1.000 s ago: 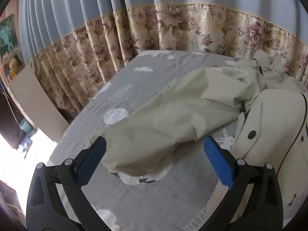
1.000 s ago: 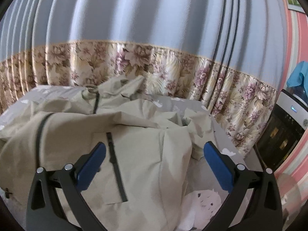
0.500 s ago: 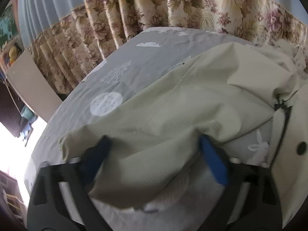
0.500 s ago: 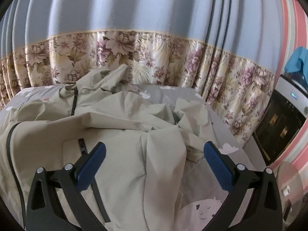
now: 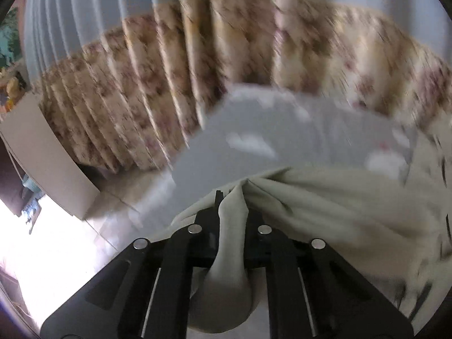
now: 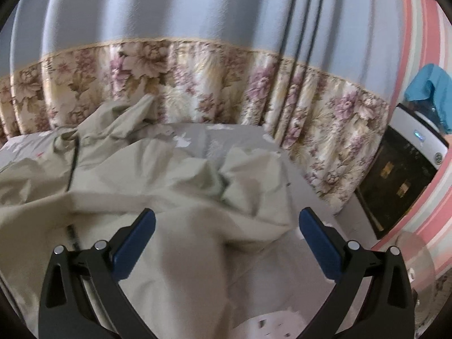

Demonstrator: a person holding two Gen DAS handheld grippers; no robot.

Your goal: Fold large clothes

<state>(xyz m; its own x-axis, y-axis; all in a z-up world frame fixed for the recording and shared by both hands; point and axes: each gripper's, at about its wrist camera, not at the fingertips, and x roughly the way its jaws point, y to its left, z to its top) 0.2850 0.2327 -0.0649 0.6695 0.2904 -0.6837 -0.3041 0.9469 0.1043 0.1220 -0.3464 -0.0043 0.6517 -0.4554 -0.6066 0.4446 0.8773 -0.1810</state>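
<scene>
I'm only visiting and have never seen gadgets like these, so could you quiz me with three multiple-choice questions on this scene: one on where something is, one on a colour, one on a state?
1. Where does the beige coat lie?
A. on the grey bed sheet
B. on a chair
C. on the floor

2. What colour are the right gripper pads?
A. red
B. blue
C. yellow

3. How is the left gripper?
A. wide open, holding nothing
B. shut on a cup
C. shut on a fold of the coat

Answers: 1 A, the coat spreads over the sheet before the flowered curtain. 2 B, both pads show blue. 3 C, the jaws have just been closing and beige cloth bunches between them.
</scene>
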